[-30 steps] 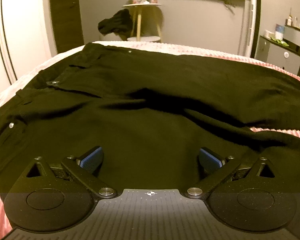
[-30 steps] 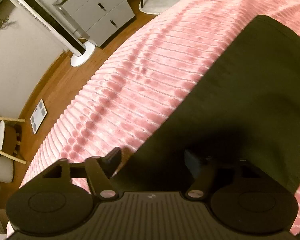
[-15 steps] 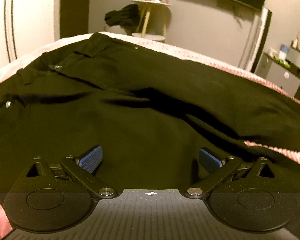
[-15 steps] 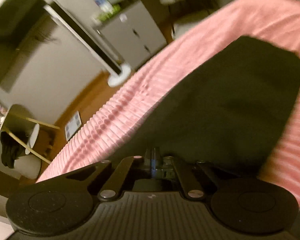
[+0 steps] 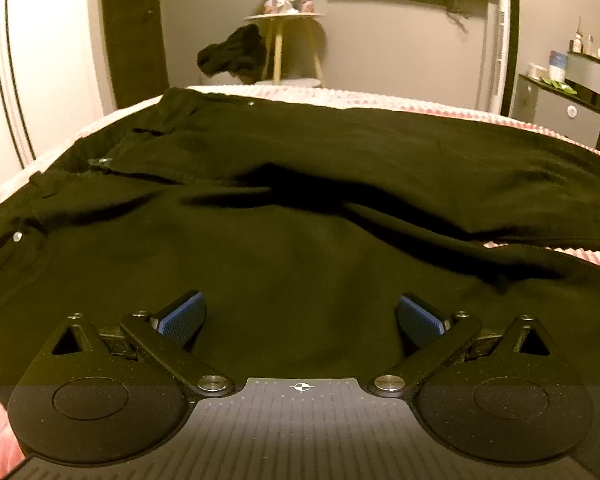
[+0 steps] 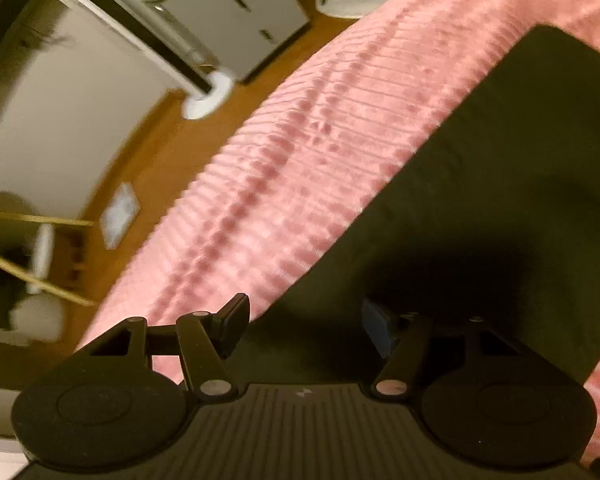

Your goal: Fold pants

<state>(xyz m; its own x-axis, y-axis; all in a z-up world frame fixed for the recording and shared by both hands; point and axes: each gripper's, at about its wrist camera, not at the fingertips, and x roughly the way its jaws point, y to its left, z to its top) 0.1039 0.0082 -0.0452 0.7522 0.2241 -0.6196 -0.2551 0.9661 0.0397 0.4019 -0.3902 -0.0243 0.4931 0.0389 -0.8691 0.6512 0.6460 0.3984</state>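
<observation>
Half a second ago the right gripper [image 6: 304, 320] was pinched together; now its jaws are opening over the pants [image 5: 300, 208] hem. Left gripper [image 5: 300, 316] jaws gape above pants spread across the pink bed [image 6: 300, 152].

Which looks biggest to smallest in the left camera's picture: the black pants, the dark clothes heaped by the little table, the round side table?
1. black pants, by far, though nearest the camera.
2 and 3. dark clothes heap and round side table: similar, both far away; no ranking.

free: pink bedspread [image 6: 300, 152] beside pants [image 5: 300, 208] | obstacle: side table [image 5: 284, 36] beyond bed
</observation>
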